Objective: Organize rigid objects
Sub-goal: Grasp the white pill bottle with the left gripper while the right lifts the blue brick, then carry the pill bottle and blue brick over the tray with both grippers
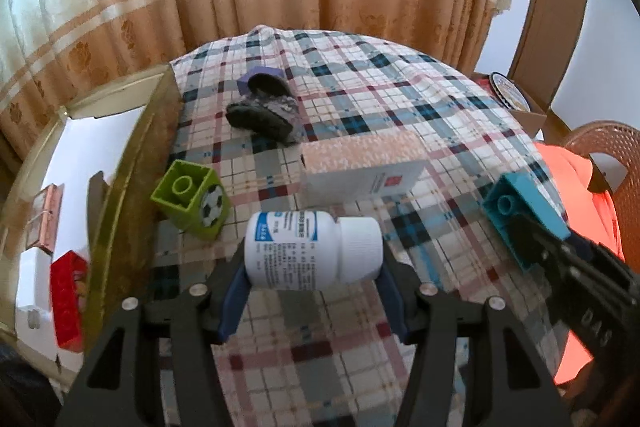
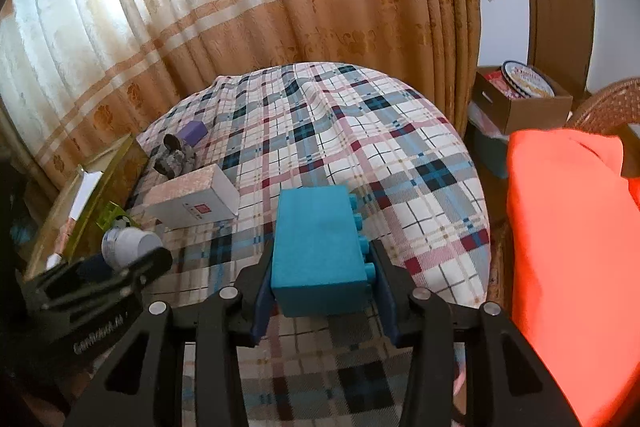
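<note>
Two things are being held at this moment, one in each claw. The left claw (image 1: pixel 314 269) is gripping a white pill bottle (image 1: pixel 312 251) end to end, lying sideways with its ribbed cap to the right, just above the near part of the surface (image 1: pixel 400 99) covered in plaid cloth. The right claw (image 2: pixel 322 291) is clamping a teal building block (image 2: pixel 316 251) between its blue pads, studs facing right, over the near middle of the cloth.

Judging by the layout, sorting is only partly done. At the left edge a gold-rimmed tray (image 1: pixel 132 155) is already holding a red block (image 1: pixel 68 301) and a small copper-coloured item (image 1: pixel 46 219), so some pieces seem to be put away; what else sits in there is hard to tell.

Four loose things are still lying on the cloth: a green block with a football sticker (image 1: pixel 192 201) just beside the tray's rim, a white and pink carton (image 1: pixel 360 167) in the middle, a dark rough lump (image 1: pixel 264 111) farther back, and a purple block (image 1: pixel 260 75) touching it on the far side.

Both held items are probably heading for the tray, which is near the bottle but well apart from the teal block.
</note>
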`<action>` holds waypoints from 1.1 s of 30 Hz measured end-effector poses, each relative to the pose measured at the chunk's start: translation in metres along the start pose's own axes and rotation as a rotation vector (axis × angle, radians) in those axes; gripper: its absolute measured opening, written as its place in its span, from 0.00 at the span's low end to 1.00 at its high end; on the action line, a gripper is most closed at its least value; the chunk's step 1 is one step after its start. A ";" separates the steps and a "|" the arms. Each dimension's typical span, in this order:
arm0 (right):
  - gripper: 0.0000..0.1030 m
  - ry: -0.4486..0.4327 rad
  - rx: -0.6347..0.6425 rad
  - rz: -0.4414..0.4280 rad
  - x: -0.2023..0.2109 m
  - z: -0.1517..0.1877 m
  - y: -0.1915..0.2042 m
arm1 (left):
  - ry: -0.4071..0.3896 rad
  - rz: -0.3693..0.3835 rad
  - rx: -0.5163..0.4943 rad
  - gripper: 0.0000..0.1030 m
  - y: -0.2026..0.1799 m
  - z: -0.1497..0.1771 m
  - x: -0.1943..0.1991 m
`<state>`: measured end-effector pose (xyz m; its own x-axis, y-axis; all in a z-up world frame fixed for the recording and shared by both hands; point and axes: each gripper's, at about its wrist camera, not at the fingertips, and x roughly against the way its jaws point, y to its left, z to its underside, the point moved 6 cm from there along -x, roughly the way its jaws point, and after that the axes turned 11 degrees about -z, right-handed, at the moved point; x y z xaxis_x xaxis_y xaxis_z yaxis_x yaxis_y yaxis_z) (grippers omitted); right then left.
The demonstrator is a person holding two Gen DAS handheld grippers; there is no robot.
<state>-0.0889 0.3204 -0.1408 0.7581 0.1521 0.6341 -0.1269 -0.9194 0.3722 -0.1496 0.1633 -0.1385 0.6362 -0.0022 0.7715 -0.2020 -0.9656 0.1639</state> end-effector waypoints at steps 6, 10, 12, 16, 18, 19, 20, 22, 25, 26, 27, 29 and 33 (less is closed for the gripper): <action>0.44 -0.014 0.017 -0.002 0.011 -0.002 0.017 | -0.031 -0.032 -0.013 0.56 0.014 0.002 0.013; 0.44 0.012 0.031 0.005 0.007 0.002 0.026 | -0.040 -0.039 0.000 0.56 0.027 0.003 0.021; 0.43 0.032 0.013 0.004 0.004 0.007 0.027 | -0.049 -0.040 0.003 0.56 0.032 0.004 0.024; 0.43 0.044 0.010 -0.001 0.007 0.013 0.034 | -0.066 -0.047 0.009 0.56 0.043 0.007 0.031; 0.43 0.045 0.020 -0.006 0.010 0.014 0.041 | -0.064 -0.044 0.019 0.56 0.047 0.008 0.033; 0.43 0.043 0.025 -0.010 0.012 0.014 0.045 | -0.065 -0.044 0.023 0.56 0.049 0.008 0.033; 0.43 0.040 0.031 -0.014 0.013 0.013 0.050 | -0.067 -0.044 0.026 0.56 0.051 0.008 0.034; 0.43 0.032 0.053 -0.025 0.017 0.009 0.061 | -0.074 -0.039 0.035 0.56 0.056 0.008 0.037; 0.43 0.022 0.078 -0.047 0.021 0.005 0.078 | -0.085 -0.031 0.053 0.56 0.065 0.007 0.041; 0.43 0.019 0.087 -0.058 0.022 0.003 0.085 | -0.087 -0.030 0.058 0.56 0.068 0.007 0.042; 0.44 0.017 0.092 -0.063 0.023 0.003 0.089 | -0.089 -0.031 0.064 0.56 0.072 0.007 0.043; 0.44 0.015 0.110 -0.078 0.024 0.001 0.101 | -0.092 -0.036 0.079 0.56 0.081 0.006 0.045; 0.44 0.017 0.147 -0.116 0.022 -0.002 0.126 | -0.101 -0.056 0.119 0.56 0.104 0.002 0.049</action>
<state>-0.0895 0.2081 -0.0789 0.7511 0.2652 0.6045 0.0565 -0.9382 0.3414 -0.1381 0.0626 -0.0852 0.7169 0.0319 0.6965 -0.0785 -0.9889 0.1261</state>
